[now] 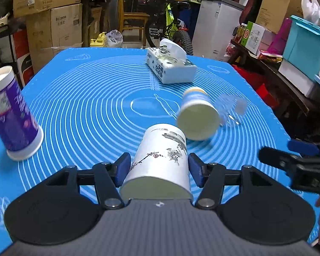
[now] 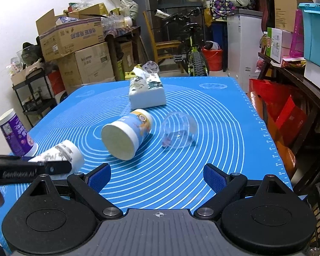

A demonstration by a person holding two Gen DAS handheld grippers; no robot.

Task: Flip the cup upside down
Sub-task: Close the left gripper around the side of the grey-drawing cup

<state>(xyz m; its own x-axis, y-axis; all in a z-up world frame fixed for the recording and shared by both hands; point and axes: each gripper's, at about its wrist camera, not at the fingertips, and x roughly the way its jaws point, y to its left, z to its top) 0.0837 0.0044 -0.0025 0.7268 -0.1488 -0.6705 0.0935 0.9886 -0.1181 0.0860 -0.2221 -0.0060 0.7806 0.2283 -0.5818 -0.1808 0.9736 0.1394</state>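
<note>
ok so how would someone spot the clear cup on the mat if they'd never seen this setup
Start at the blue mat with white rings, then find the tissue box at its far end. Nearer than the box, the blue and yellow paper cup lies on its side; the clear cup lies on the mat just to its right. It is the only see-through cup; the others are printed paper.

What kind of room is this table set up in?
Probably a home storage room or garage: stacked cardboard boxes, a parked bicycle and a white chest freezer crowd around the table's blue mat.
</note>
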